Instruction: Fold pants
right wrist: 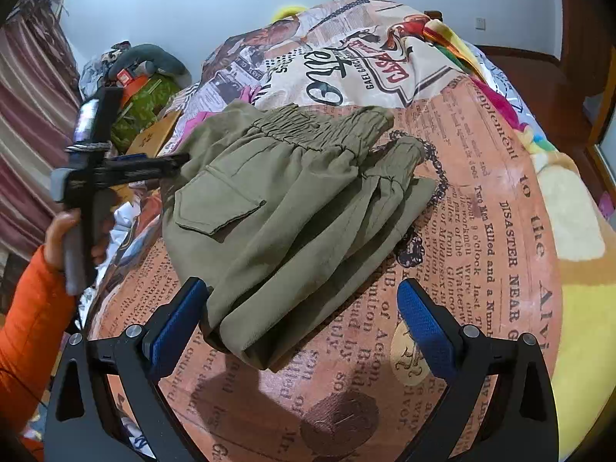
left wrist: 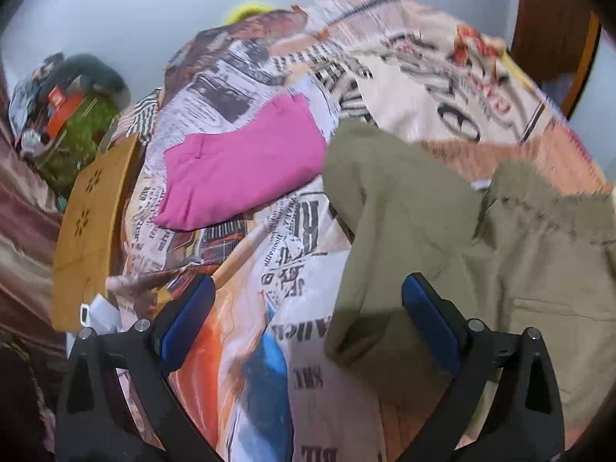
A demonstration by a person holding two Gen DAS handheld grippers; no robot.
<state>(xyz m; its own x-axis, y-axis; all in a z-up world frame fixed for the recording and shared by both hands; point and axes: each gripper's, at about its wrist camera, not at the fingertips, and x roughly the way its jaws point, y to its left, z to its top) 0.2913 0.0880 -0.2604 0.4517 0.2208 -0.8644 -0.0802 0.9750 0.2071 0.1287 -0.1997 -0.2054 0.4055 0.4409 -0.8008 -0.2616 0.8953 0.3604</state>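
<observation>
Olive green pants (right wrist: 292, 208) lie folded in a bundle on the newspaper-print bedspread (right wrist: 481, 200), elastic waistband at the far end, a flap pocket on top. My right gripper (right wrist: 300, 319) is open, its blue pads on either side of the bundle's near edge, just above the bed. In the left wrist view the pants (left wrist: 442, 231) lie to the right. My left gripper (left wrist: 308, 308) is open and empty, hovering at the pants' left edge. It also shows in the right wrist view (right wrist: 169, 163), held by a hand in an orange sleeve.
A folded pink garment (left wrist: 242, 169) lies on the bed beyond the left gripper. A wooden board (left wrist: 92, 223) leans at the bed's left side. Clutter and a green bag (left wrist: 81, 134) sit on the floor at left. A colourful blanket (right wrist: 539, 146) lies at right.
</observation>
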